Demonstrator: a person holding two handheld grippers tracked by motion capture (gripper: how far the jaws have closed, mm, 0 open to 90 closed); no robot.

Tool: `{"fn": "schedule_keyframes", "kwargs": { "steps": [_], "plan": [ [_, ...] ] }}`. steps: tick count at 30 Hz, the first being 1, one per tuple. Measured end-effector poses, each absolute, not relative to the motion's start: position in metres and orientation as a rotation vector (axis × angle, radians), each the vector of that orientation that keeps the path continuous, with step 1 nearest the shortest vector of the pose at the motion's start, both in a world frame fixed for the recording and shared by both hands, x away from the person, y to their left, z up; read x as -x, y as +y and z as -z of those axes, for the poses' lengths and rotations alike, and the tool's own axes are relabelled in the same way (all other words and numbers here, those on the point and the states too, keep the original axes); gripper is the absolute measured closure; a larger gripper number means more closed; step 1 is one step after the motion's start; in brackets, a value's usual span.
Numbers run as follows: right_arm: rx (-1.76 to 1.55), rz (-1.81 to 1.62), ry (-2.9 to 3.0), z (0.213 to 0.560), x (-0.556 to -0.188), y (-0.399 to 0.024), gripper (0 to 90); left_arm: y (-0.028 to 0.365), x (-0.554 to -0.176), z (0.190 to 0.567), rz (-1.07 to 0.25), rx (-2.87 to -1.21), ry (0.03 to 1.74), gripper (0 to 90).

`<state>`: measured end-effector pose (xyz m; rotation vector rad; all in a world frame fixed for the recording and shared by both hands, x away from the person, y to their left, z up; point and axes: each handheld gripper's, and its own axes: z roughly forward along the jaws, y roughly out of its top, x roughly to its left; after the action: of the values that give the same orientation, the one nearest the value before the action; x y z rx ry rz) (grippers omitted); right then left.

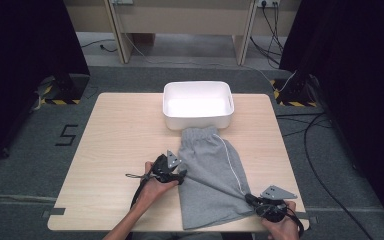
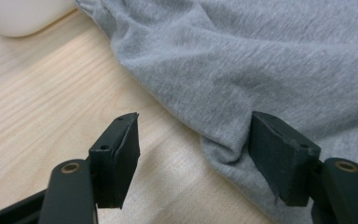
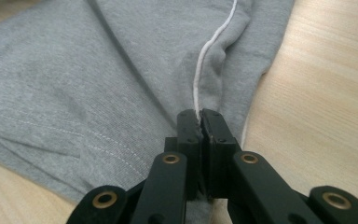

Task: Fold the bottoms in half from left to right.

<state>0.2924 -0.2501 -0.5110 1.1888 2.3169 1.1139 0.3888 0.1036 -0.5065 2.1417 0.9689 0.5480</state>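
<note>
While my right gripper (image 3: 200, 122) pinches the grey shorts (image 1: 207, 172) at the near-right hem to anchor them, my left gripper (image 2: 193, 156) gapes wide — straddling their left edge, not yet gripping.

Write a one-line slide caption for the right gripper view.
Right gripper shut on the grey shorts at the white side stripe, on the wooden table.

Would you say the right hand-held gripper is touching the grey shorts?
Touching: in the right gripper view the right hand-held gripper has its jaws shut on the grey shorts at the white side stripe.
</note>
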Motion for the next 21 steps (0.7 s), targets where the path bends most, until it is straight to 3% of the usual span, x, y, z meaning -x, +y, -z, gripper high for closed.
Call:
{"fn": "schedule_keyframes", "kwargs": {
  "steps": [4, 6, 9, 12, 17, 21],
  "plan": [
    [-1.198, -1.117, 2.308, 0.511, -0.293, -0.25, 83.9, 0.104, -0.368, 0.499, -0.522, -2.122, 0.923, 31.2],
    [-1.206, -1.15, 2.278, 0.51, -0.293, -0.252, 72.7, 0.105, -0.354, 0.498, -0.506, -2.122, 0.894, 30.9],
    [-1.209, -1.2, 2.257, 0.508, -0.293, -0.255, 65.2, 0.107, -0.335, 0.502, -0.487, -2.141, 0.855, 30.5],
    [-1.217, -1.182, 2.238, 0.505, -0.291, -0.259, 65.1, 0.104, -0.324, 0.507, -0.469, -2.146, 0.837, 29.1],
    [-1.172, -1.071, 2.303, 0.511, -0.282, -0.257, 74.1, 0.102, -0.316, 0.517, -0.508, -2.162, 0.792, 29.1],
    [-1.138, -1.062, 2.335, 0.509, -0.278, -0.252, 74.5, 0.11, -0.316, 0.516, -0.539, -2.176, 0.792, 29.0]
  ]
}}
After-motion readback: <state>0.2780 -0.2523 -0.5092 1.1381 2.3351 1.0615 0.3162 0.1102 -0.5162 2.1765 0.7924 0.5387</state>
